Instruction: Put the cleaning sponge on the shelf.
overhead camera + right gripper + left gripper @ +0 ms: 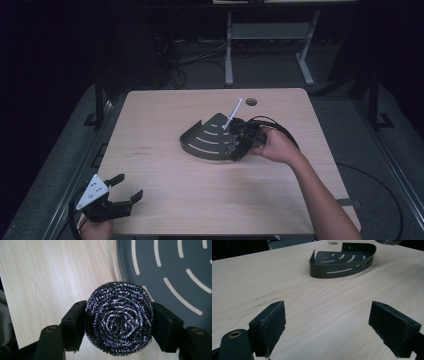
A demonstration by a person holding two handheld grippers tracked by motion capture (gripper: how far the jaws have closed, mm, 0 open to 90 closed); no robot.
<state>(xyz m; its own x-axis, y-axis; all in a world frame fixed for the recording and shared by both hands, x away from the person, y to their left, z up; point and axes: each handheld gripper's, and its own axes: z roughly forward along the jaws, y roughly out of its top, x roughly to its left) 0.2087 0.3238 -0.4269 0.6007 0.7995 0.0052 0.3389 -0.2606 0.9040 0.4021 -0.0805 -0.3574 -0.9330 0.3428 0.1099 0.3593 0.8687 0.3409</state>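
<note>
A dark grey quarter-round slotted tray lies on the wooden table, right of centre. My right gripper hangs at the tray's right edge, shut on a round steel-wool scrubber held just above the tray's rim. A white stick slants up and away beside this gripper; what it joins is hidden. My left gripper rests at the table's front left corner, open with nothing between its pads. From there the tray lies well ahead.
A round cable hole sits in the table near its far edge. Behind the table stands a white desk frame with cables on the dark floor. The right gripper's black cable loops over the table by the hand.
</note>
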